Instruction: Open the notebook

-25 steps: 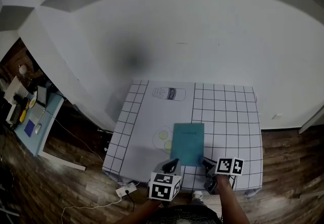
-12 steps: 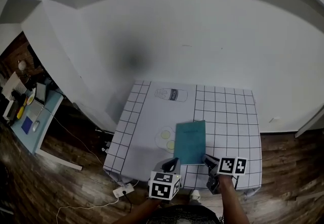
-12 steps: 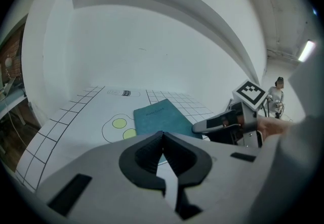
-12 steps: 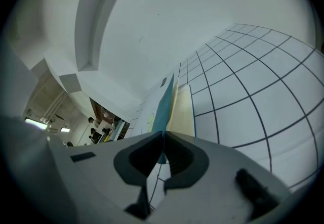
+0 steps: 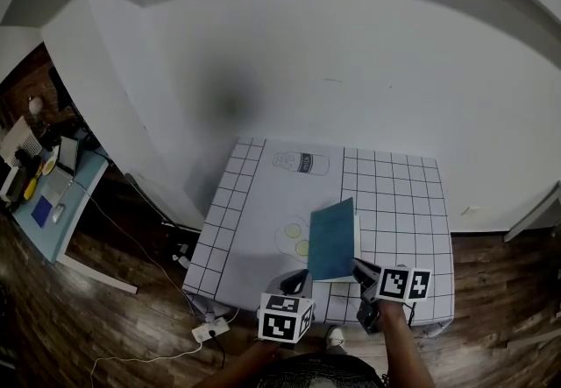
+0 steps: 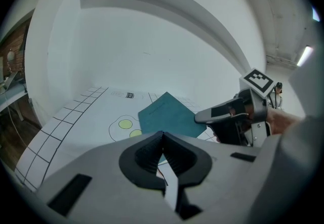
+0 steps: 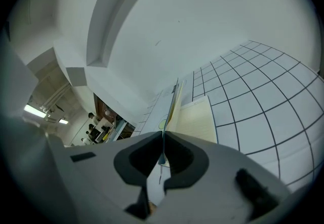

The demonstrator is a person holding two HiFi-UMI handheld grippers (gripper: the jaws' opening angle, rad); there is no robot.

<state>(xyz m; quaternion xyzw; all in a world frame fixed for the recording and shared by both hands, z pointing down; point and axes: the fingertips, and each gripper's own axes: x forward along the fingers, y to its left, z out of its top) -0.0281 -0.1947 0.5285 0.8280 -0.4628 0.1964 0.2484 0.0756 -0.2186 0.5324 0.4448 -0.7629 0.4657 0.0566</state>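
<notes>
A notebook with a teal cover point(image 5: 332, 241) lies on the gridded white table point(image 5: 399, 202) near its front edge. The cover stands raised off the cream pages point(image 7: 196, 119), hinged along its left side. My right gripper point(image 5: 360, 271) is shut on the cover's near right corner; in the right gripper view the thin cover edge point(image 7: 174, 102) runs away from between the jaws point(image 7: 163, 136). My left gripper point(image 5: 299, 280) hovers at the table's front edge left of the notebook, shut and empty. The left gripper view shows its closed tips point(image 6: 162, 135), the tilted cover point(image 6: 164, 117) and the right gripper point(image 6: 225, 112).
Printed on the table mat are a bottle outline point(image 5: 301, 163) and yellow-green circles point(image 5: 296, 237) just left of the notebook. A white wall rises behind the table. A cluttered desk point(image 5: 44, 194) stands far left; a power strip point(image 5: 213, 328) lies on the wooden floor.
The right gripper has risen with the cover's corner in it, and the cover went from lying flat to standing tilted up, baring the pages. The left gripper drifted slightly.
</notes>
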